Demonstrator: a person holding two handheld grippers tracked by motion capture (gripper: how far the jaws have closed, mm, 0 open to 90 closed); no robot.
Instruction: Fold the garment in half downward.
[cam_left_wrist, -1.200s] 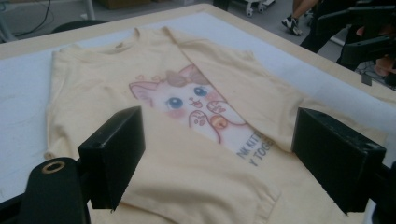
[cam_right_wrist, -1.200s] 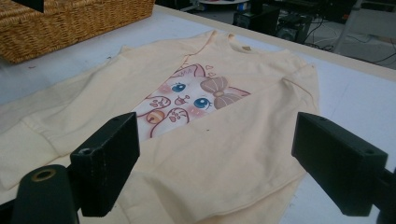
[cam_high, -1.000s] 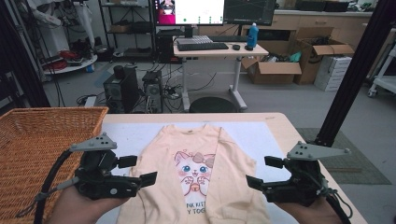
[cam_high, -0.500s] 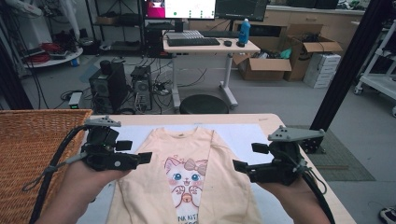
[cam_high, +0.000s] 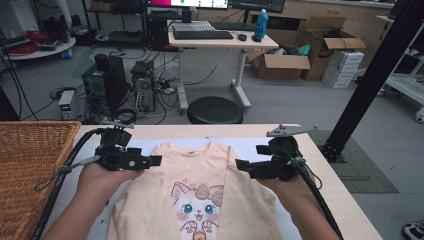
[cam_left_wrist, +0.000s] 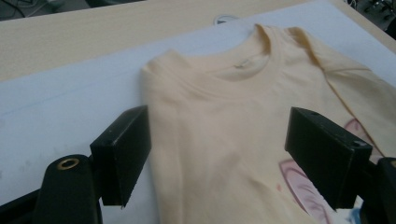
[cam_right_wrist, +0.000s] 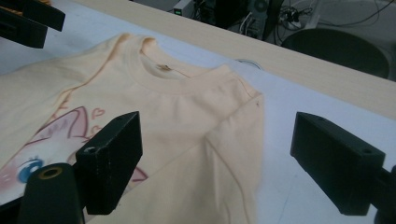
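A lab or tech workroom: desktop computers and loose cables on the floor, a desk with keyboard, cardboard boxes behind.

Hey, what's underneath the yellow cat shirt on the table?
A white sheet lies under the shirt, spread over the wooden table. It shows around the collar and shoulders. The shirt's cloth hides whatever lies beneath its middle.
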